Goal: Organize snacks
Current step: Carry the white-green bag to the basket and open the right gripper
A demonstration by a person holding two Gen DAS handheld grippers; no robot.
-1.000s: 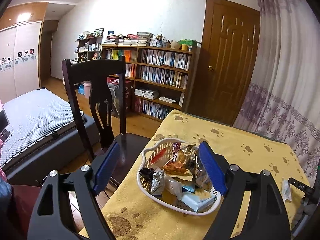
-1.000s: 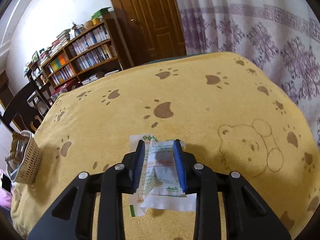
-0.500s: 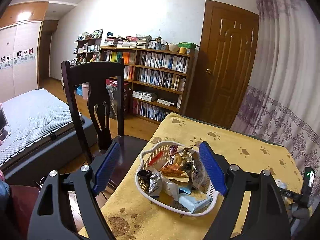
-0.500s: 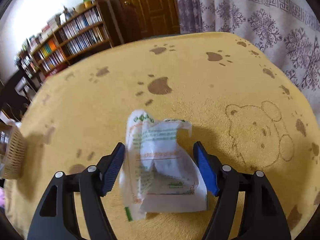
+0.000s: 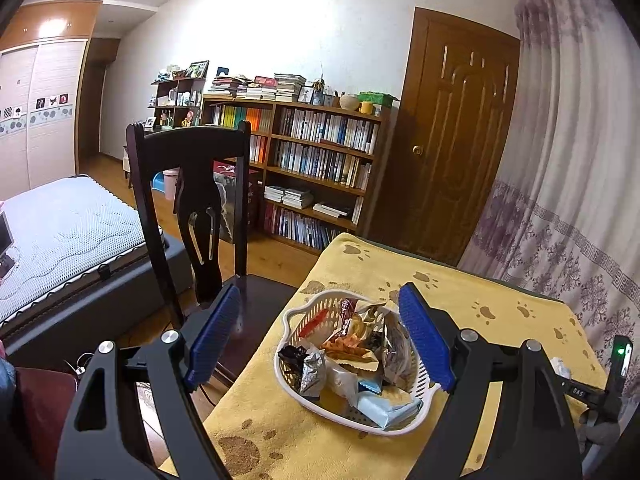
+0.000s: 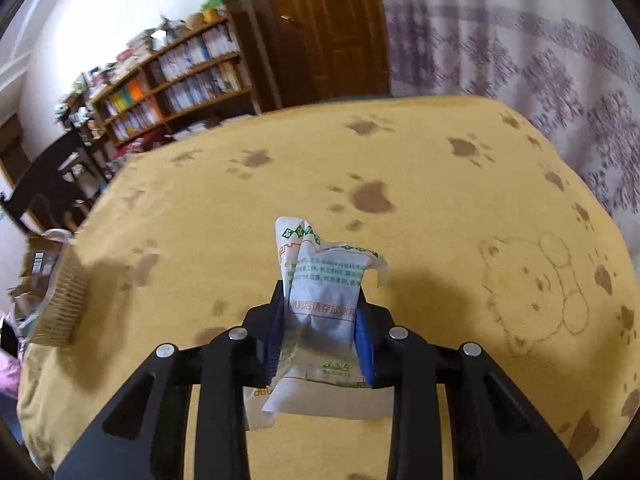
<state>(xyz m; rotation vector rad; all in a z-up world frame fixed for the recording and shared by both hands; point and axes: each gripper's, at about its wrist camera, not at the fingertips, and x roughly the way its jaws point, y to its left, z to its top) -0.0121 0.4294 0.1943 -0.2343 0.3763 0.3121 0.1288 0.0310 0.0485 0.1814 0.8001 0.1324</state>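
A white plastic basket [image 5: 294,312] heaped with several wrapped snacks [image 5: 352,356] stands near the left edge of the yellow paw-print tablecloth [image 5: 492,300]. My left gripper [image 5: 320,340] hovers just in front of it, wide open, with nothing between its blue pads [image 5: 424,340]. In the right wrist view, my right gripper [image 6: 320,328] is shut on a crumpled white snack packet [image 6: 324,280] with green print. The packet's top sticks out past the fingertips, over the middle of the cloth. The basket [image 6: 60,296] shows at that view's far left edge.
A dark wooden chair [image 5: 188,200] stands against the table's left side, beside the basket. Behind are a bookshelf [image 5: 312,168], a brown door [image 5: 452,140], a patterned curtain [image 5: 580,200] along the right and a bed [image 5: 60,232] at the left. Bare cloth [image 6: 440,200] stretches beyond the packet.
My right gripper opened around the packet half a second ago and has now shut on it again, crumpling it. The left gripper stayed open and drifted slightly back from the basket.
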